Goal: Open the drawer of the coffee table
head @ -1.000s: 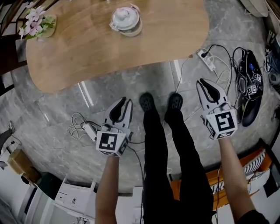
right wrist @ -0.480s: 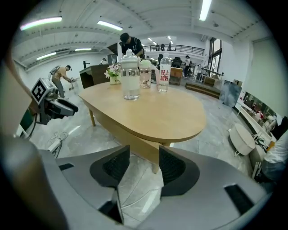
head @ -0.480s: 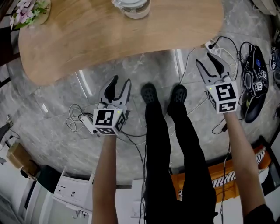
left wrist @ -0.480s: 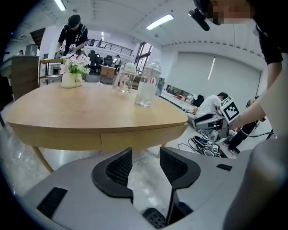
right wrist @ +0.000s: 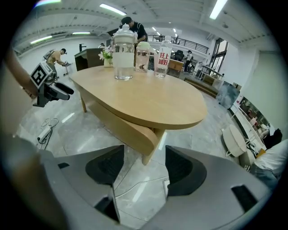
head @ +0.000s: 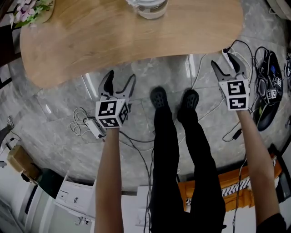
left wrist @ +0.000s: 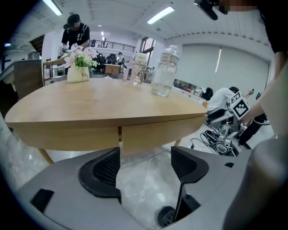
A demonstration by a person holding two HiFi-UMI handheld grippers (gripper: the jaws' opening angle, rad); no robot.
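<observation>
1. Near the front edge of the coffee table [head: 91, 43], over grey marble floor [head: 59, 136]: both grippers held out low, neither touching the table.
2. Left gripper [head: 121, 75]: jaws apart and opening, nothing between them. Only floor seen through the gap in the left gripper view [left wrist: 146, 164].
3. Right gripper [head: 226, 63]: jaws wide apart and opening, also empty. Floor and a table leg [right wrist: 148, 150] beyond the gap in the right gripper view [right wrist: 139, 168]. Held close to the table's right end.
4. Drawer [left wrist: 162, 132]: shut, flush in the wooden band under the tabletop, just right of a vertical seam. Straight ahead of the left gripper, clearly apart from it.
5. Seen from the right gripper: curved wooden panel [right wrist: 121, 123] under the top, possibly the drawer front, hard to tell from this angle.
6. On the tabletop: glass jar [head: 152, 7] at the far middle edge, flower pot [head: 32, 10] at the far left corner.
7. Between the grippers: person's legs, black shoes [head: 159, 97] side by side on the floor.
8. Floor clutter: white power strip [head: 95, 128] with cables just beside the left gripper's marker cube, black bag [head: 266, 91] with cables right of the right gripper.
</observation>
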